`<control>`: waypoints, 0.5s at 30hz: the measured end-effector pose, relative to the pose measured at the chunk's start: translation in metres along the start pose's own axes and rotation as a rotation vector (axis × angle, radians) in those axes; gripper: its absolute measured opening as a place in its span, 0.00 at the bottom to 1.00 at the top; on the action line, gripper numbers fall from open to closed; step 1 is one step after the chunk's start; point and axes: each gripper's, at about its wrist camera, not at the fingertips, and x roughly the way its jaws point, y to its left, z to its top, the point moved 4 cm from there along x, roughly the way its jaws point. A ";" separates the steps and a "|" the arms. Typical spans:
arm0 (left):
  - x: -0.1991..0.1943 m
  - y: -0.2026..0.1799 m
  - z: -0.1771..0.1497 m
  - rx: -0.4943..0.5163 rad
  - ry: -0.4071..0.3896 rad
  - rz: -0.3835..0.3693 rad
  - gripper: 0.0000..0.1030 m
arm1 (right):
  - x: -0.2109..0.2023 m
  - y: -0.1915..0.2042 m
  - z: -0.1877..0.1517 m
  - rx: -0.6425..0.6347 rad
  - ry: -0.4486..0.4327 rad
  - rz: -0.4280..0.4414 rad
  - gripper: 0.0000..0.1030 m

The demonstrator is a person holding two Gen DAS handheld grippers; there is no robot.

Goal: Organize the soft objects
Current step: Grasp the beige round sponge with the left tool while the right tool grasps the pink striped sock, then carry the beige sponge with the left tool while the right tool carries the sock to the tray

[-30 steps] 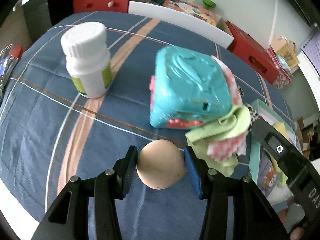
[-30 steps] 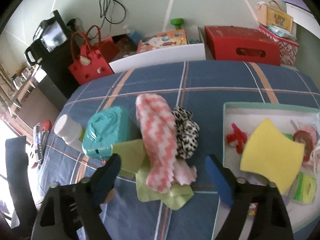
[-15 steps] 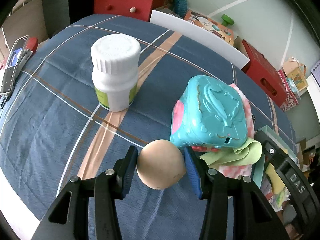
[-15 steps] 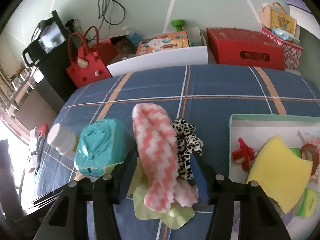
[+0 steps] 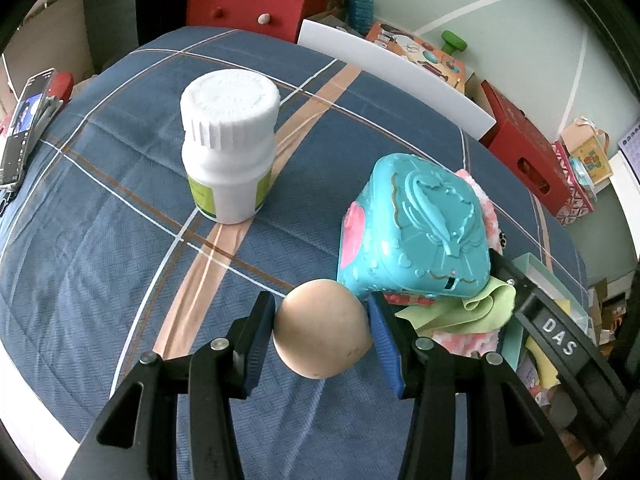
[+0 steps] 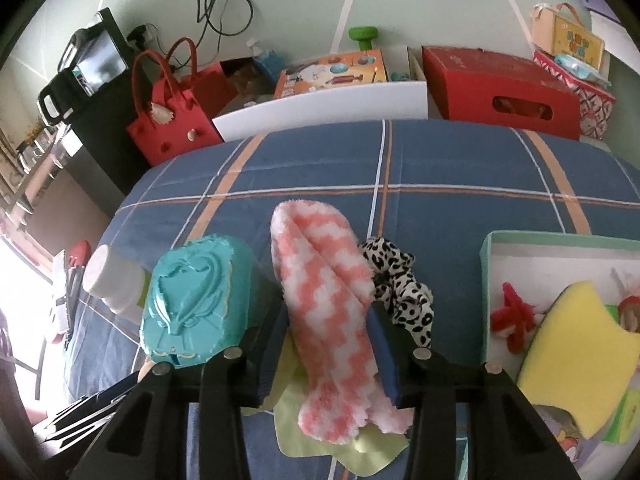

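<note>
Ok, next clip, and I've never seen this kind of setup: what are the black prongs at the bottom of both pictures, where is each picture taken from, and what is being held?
No robot here: a person carries a hand-held two-finger gripper in each hand, and a wide-angle camera on each looks along its fingers. The black prongs are those fingers.

The left wrist view shows the left gripper clamped on a tan egg-shaped ball over a blue plaid cloth. Beside it stand a white bottle and a teal toy case.

The right wrist view shows the right gripper, whose jaws have just been closing around a pink-and-white fuzzy sock; its pads now press on it. The sock lies on a green cloth, next to a leopard-print scrunchie. At the right, a mint tray holds a yellow sponge.
</note>
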 end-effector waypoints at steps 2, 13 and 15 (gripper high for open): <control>0.002 0.000 -0.001 0.000 0.004 -0.003 0.48 | 0.004 0.000 -0.002 0.001 0.016 -0.008 0.43; 0.001 0.000 -0.002 0.008 0.009 -0.003 0.48 | 0.001 0.000 -0.005 -0.010 0.018 -0.013 0.12; 0.001 -0.001 -0.003 0.008 0.009 -0.004 0.48 | 0.001 0.001 -0.006 -0.014 0.017 -0.017 0.12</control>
